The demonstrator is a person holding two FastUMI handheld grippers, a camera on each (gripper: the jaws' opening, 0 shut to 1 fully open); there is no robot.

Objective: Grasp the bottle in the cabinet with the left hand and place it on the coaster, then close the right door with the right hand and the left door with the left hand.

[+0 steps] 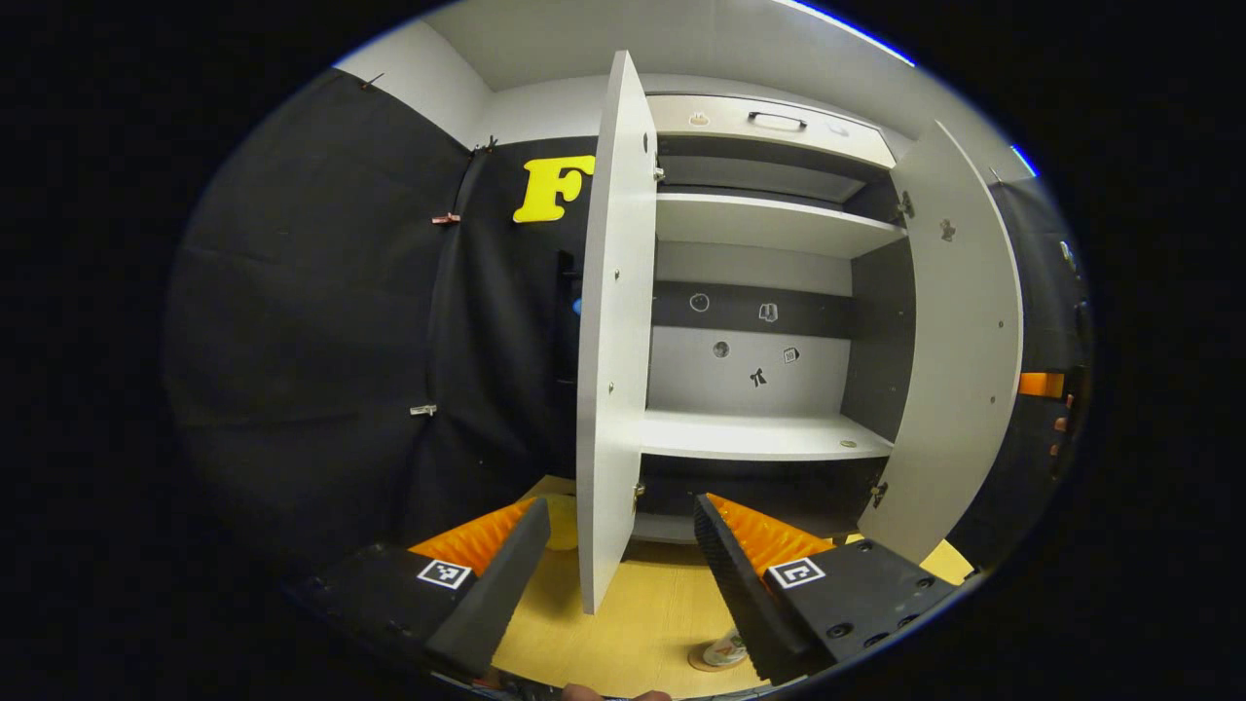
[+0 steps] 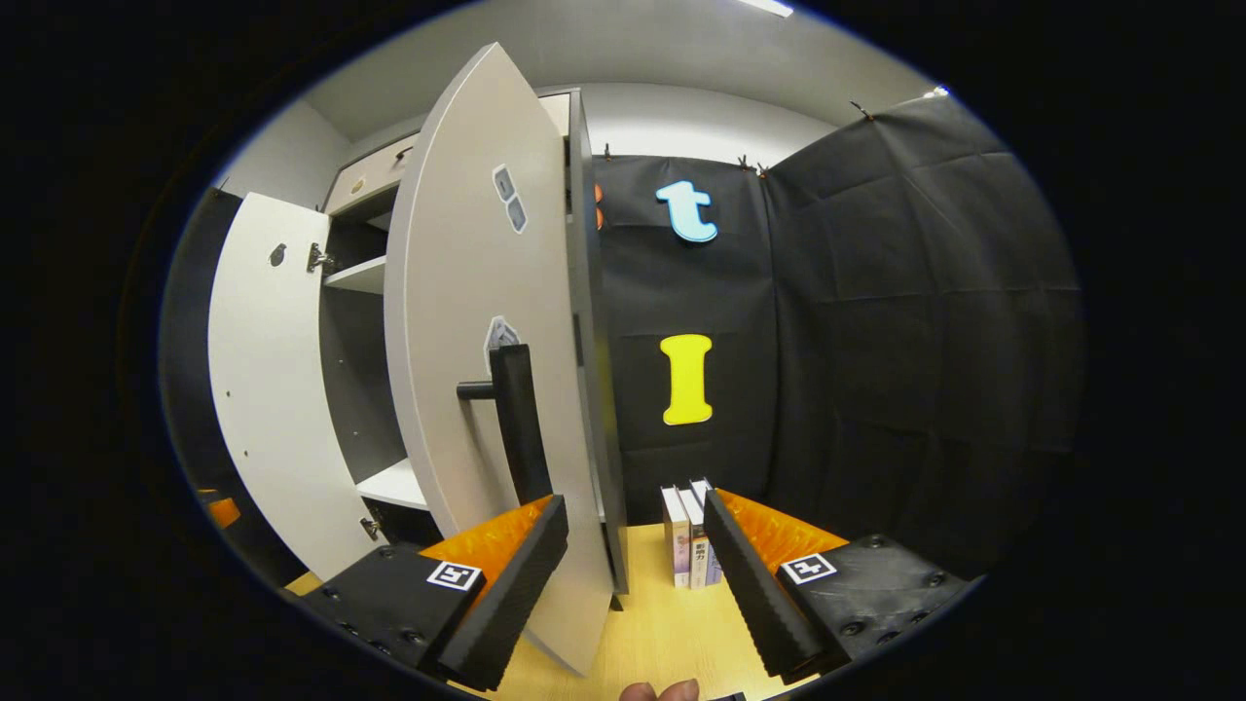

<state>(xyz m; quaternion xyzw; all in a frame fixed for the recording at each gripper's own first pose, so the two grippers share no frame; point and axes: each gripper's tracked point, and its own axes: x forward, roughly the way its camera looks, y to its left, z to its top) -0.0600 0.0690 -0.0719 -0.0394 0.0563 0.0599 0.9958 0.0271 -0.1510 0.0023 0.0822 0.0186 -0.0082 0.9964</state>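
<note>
The grey cabinet (image 1: pixel 759 433) stands with both doors swung out and its shelves bare. In the left gripper view my left gripper (image 1: pixel 623 504) is open, and the left door's (image 1: pixel 613 341) front edge sits between its fingers without touching them. Low down, a small bottle (image 1: pixel 725 647) stands on a round coaster (image 1: pixel 703 663), half hidden behind one finger. The right door (image 1: pixel 959 360) hangs wide. In the right gripper view my right gripper (image 2: pixel 635 501) is open just behind the right door (image 2: pixel 467 321), whose black handle (image 2: pixel 516 419) rises above one finger (image 2: pixel 506 584). The left door (image 2: pixel 273 389) shows farther off.
The cabinet sits on a wooden table (image 2: pixel 662 623). A few upright books (image 2: pixel 686 535) stand beside the cabinet's side wall, straight ahead of the right gripper. Black cloth walls close in on both sides. A person's fingertips (image 2: pixel 662 691) show at the bottom edge.
</note>
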